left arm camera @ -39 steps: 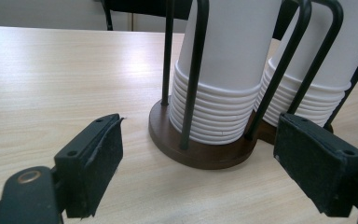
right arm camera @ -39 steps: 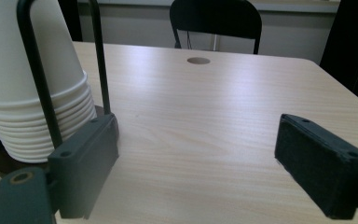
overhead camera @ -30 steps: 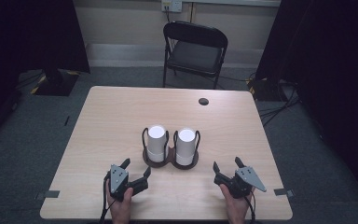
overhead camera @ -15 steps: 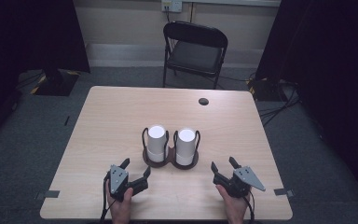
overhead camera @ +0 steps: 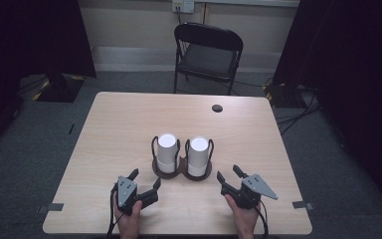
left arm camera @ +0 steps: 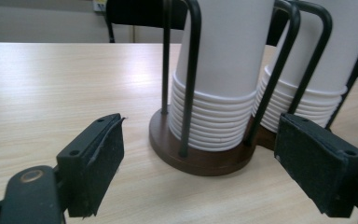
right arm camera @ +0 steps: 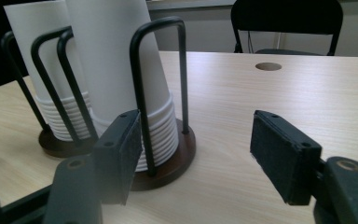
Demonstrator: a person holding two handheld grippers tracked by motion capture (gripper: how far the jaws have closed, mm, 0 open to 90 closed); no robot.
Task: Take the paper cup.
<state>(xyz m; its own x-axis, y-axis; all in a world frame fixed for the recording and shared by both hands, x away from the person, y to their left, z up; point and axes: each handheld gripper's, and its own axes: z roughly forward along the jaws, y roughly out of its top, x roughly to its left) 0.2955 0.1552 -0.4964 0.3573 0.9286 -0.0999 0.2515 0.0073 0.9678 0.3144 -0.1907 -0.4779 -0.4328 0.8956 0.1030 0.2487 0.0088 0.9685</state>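
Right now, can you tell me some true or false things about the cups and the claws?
1. Two stacks of white cups stand upside down in a dark holder. True.
2. The left claw is squeezing a cup. False: its jaws are open and hold nothing, short of the holder.
3. The right claw is open. True.
4. The cup stacks lie tipped over on the table. False: they stand upright between the wire loops.
5. A chair stands behind the table. True.

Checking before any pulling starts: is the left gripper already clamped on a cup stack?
No, the left gripper stands open with bare table between its jaws, short of the cup stack.
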